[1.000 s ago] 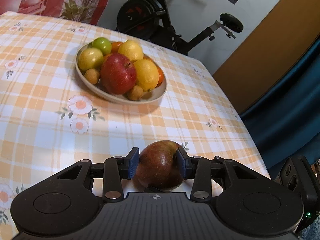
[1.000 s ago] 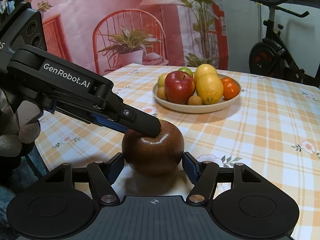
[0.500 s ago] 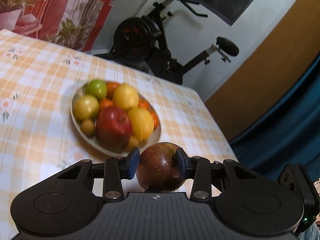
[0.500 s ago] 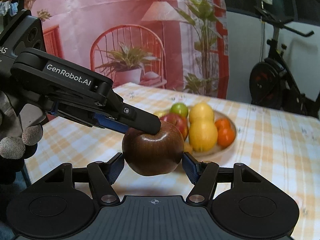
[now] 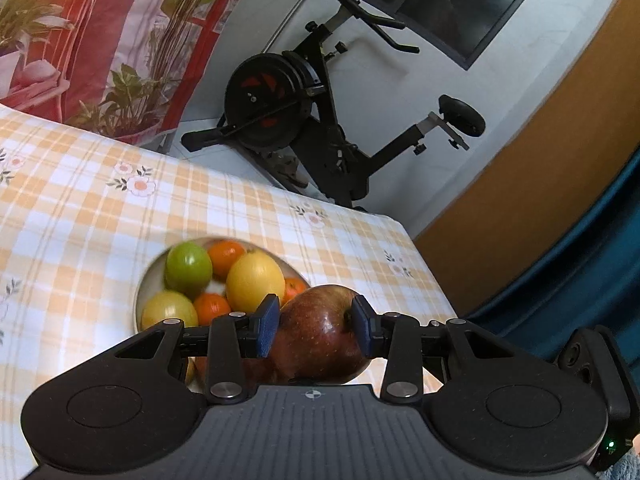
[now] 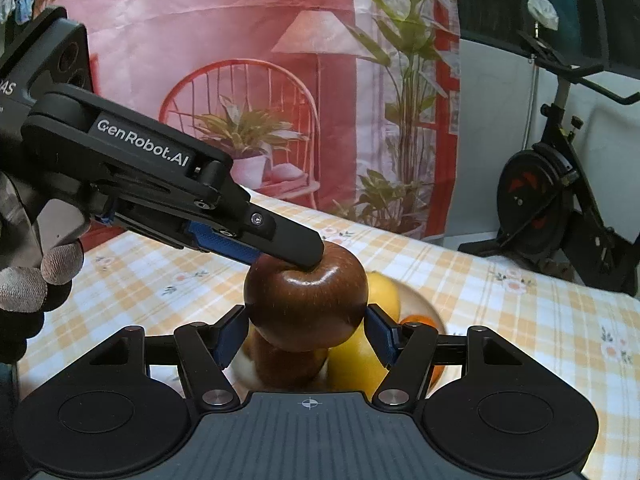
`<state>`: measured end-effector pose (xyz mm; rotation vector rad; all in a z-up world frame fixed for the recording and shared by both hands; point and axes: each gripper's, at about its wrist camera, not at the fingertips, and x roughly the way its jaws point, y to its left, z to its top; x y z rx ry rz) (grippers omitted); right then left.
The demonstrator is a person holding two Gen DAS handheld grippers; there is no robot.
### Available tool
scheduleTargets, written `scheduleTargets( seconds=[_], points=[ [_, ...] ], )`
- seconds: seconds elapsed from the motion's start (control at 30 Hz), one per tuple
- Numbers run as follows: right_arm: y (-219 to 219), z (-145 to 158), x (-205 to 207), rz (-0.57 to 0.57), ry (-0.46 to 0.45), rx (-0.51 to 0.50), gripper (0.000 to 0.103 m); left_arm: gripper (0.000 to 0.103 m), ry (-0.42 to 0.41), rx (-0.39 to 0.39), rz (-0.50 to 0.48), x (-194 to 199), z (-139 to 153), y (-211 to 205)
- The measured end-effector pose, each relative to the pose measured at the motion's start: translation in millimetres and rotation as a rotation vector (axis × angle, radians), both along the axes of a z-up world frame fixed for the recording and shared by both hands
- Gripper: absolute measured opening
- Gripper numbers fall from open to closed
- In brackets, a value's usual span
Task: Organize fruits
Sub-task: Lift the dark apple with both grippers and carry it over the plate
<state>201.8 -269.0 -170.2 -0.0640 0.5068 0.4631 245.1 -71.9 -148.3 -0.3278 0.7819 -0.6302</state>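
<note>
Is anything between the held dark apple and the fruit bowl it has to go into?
No separate obstacle is visible. The dark apple hangs in both grippers directly above the bowl, but the bowl is crowded: a red apple and lemon sit right beneath it.

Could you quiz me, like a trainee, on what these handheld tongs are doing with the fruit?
1. True or false: the dark red apple rests on the checked tablecloth.
2. Which tongs have fingers at the apple's top and bottom? A) left tongs B) right tongs
3. Fill in: below the apple sits a pale round bowl of ____.

Key: 1 false, it is held in the air above the bowl. 2 A; the right tongs sit at its sides. 3 fruit: a green apple, yellow lemons and oranges.
</note>
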Motion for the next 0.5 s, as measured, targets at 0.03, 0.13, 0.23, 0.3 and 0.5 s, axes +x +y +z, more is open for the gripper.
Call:
scheduleTargets(
  seconds=[0.03,0.13,0.23,0.3,0.5],
  points=[
    [1,-1,6,0.001,0.002,-0.006,0.060,0.042,0.007,0.000,0.004,5,-1,0],
    [2,-5,22,0.005,0.010,-0.014,0.060,0.042,0.025,-0.002,0.012,19,-5,1],
    [4,-11,36,0.010,0.021,-0.028,0.060,0.041,0.039,0.005,0.017,29,-9,1],
    [5,-14,43,0.013,0.028,-0.037,0.060,0.041,0.047,0.011,0.019,34,-12,1],
    [4,-20,53,0.008,0.040,-0.023,0.060,0.041,0.058,0.000,0.025,43,-16,2]
  ],
)
